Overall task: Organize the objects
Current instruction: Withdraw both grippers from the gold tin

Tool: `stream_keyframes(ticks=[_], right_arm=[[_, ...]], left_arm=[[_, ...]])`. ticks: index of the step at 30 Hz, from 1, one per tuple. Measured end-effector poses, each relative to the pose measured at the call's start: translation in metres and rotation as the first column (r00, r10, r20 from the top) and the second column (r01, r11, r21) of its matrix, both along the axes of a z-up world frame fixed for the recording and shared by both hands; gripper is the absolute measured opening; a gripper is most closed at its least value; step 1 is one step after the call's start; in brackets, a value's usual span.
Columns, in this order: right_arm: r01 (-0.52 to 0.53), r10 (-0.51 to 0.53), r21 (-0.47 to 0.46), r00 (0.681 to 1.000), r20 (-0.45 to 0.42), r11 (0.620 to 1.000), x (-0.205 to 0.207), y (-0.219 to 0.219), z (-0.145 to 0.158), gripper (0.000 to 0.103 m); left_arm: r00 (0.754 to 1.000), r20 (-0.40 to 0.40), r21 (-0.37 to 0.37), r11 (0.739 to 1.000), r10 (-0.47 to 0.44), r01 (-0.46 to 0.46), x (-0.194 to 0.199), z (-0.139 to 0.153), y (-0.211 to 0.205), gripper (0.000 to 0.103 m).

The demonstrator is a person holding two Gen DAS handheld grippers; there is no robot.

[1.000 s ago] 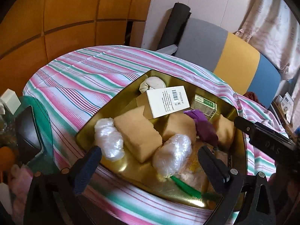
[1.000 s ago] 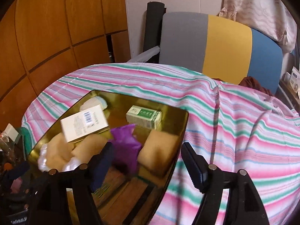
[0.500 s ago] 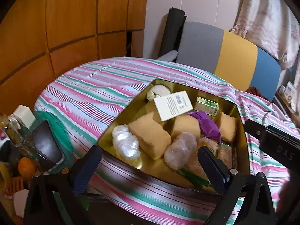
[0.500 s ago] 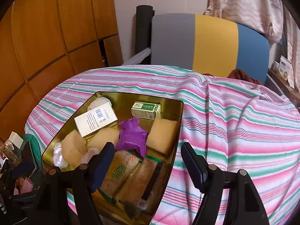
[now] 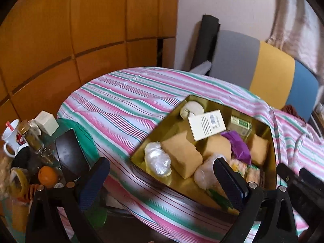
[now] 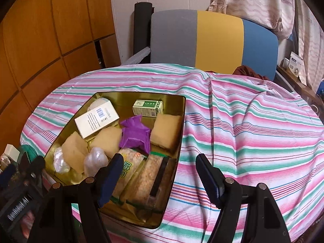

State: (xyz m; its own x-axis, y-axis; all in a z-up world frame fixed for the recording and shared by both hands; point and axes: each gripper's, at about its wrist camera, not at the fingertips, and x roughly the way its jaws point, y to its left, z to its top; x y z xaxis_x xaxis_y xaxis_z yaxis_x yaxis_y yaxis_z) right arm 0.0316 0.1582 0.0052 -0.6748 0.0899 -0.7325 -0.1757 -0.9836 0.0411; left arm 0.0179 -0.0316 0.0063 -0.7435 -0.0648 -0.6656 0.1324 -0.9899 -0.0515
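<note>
left gripper (image 5: 162,179): jaws wide apart, nothing between them | right gripper (image 6: 160,175): jaws wide apart, empty, above near edge of gold tray (image 6: 183,109) | tray on striped cloth (image 6: 253,125), holding white box (image 6: 96,119), purple packet (image 6: 135,135), sponges (image 6: 167,133), green box (image 6: 147,107)

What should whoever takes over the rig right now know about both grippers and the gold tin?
Left gripper: open, holding nothing, above the tin's near left corner.
Right gripper: open, holding nothing, above the tin's near right side.
Gold tin: sits on the striped tablecloth, lid off. Inside lie a white barcode box, green box, purple packet, tan sponge blocks, clear-wrapped bundles and rice-cracker packs.
Done: everything in view on the cloth sits in the tin.
Left: cannot tell; the items lie jumbled and may want straightening.
</note>
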Motion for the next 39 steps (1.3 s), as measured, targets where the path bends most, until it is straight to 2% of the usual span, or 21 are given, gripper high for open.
stream_keyframes(ticks=[4,10,19,27,39], right_arm=[[0.007,-0.007,-0.011,1.0,0.007,1.0,0.001,-0.003,0.0,0.075],[0.001,0.0,-0.014,1.0,0.03,1.0,0.002,-0.01,0.002,0.075],[0.019,-0.019,-0.015,1.0,0.024,1.0,0.005,-0.007,0.005,0.075],[0.029,-0.028,-0.019,0.999,0.027,0.999,0.007,-0.004,0.003,0.075],[0.041,-0.041,-0.021,0.999,0.02,0.999,0.008,-0.003,0.004,0.075]], left_arm=[[1.0,0.029,0.0,1.0,0.0,0.0,-0.003,0.002,-0.002,0.103],[0.997,0.075,-0.059,0.998,-0.025,0.03,-0.005,0.002,0.005,0.103],[0.991,0.123,-0.068,0.996,-0.045,0.054,-0.006,-0.002,0.007,0.103],[0.992,0.117,-0.115,0.992,-0.037,0.05,-0.005,0.0,0.01,0.103],[0.991,0.126,-0.093,0.995,-0.036,0.048,-0.008,-0.002,0.006,0.103]])
